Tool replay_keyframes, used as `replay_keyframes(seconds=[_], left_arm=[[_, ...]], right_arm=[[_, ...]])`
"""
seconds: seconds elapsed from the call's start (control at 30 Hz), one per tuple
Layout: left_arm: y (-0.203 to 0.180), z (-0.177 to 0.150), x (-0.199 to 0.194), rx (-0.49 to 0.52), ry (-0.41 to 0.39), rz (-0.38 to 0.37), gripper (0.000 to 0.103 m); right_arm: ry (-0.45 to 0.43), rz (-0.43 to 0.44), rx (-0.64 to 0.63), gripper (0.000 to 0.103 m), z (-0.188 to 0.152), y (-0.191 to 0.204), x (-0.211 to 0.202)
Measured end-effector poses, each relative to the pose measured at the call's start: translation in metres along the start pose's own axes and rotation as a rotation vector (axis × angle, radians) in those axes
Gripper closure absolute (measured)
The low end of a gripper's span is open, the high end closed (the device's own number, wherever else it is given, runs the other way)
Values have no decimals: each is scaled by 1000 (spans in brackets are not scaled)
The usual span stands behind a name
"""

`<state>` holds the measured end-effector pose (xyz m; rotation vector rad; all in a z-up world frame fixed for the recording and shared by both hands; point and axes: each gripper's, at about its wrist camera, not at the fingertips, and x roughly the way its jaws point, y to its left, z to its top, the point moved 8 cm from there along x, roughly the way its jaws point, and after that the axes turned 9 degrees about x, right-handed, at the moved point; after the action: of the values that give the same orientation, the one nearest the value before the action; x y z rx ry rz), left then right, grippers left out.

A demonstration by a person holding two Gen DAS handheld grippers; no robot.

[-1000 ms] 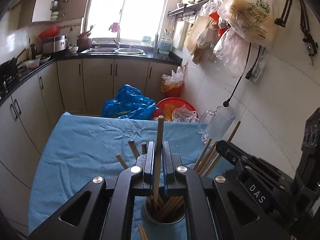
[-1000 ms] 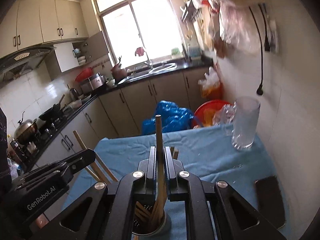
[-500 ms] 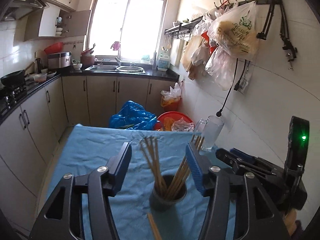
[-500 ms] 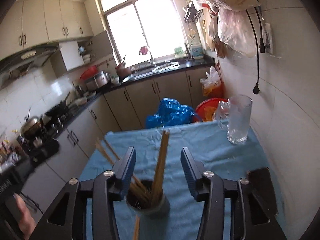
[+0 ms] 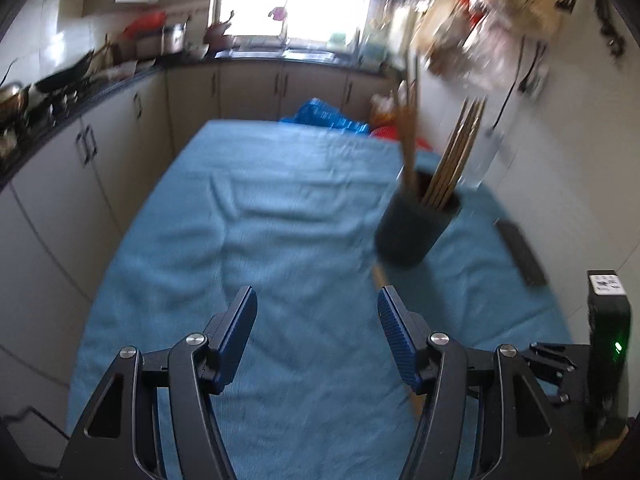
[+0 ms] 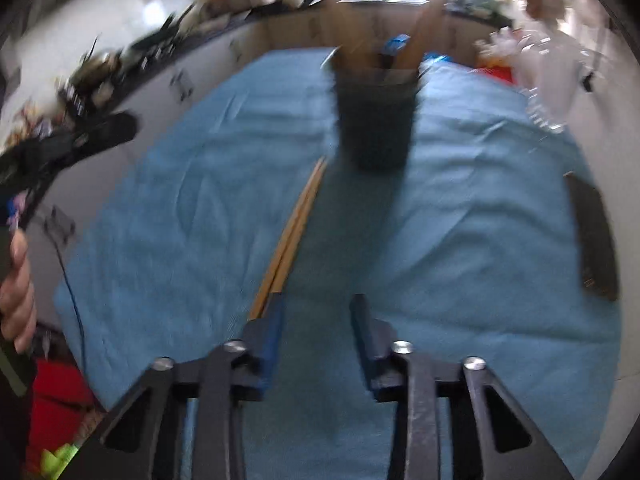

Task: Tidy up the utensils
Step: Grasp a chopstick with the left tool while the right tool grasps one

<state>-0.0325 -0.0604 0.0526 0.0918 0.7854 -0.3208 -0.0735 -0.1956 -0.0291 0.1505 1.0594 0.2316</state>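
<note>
A dark cup (image 5: 416, 228) stands on the blue cloth (image 5: 280, 240) and holds several wooden chopsticks (image 5: 448, 152). In the right wrist view the cup (image 6: 376, 120) is ahead, and two chopsticks (image 6: 296, 228) lie on the cloth in front of it. My left gripper (image 5: 316, 320) is open and empty above the cloth, left of and nearer than the cup. My right gripper (image 6: 316, 316) is open and empty; its left finger sits just over the near ends of the lying chopsticks. Both views are blurred.
A dark flat object (image 5: 520, 252) lies on the cloth at the right edge, also in the right wrist view (image 6: 592, 236). A glass (image 6: 548, 92) stands at the far right by the wall. Kitchen cabinets (image 5: 100, 152) run along the left.
Both grippers released their chopsticks into the cup, opened, and pulled back and down toward the near end of the table. The left one also swung left.
</note>
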Motion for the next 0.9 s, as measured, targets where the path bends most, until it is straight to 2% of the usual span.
replay_keyframes(seconds=[0.13,0.27,0.47,0.63,0.7,0.8,0.9], left_arm=[[0,-23,16,-20,52,-14,41],[-7,-31,26,-4,69,-15,41],[-17,-35,37,-2,91,-26,41],[-18,-39,47,-8,120,-23,42],[-20,-42,50,-1,134,-21,41],[-32,-47,57,26,158,-28,41],[-50,-51,65,75,186,-35,41]], right_arm=[[4,-42,-56,84,-17,12,17],[-12,-66,-73,85,-18,12,23],[-67,32,24,85,-4,12,14],[-48,37,-9,85,-8,26,25],[-62,-1,-7,85,-5,25,26],[-51,-75,8,94,-1,16,30],[-49,-89,44,95,0,0,27]])
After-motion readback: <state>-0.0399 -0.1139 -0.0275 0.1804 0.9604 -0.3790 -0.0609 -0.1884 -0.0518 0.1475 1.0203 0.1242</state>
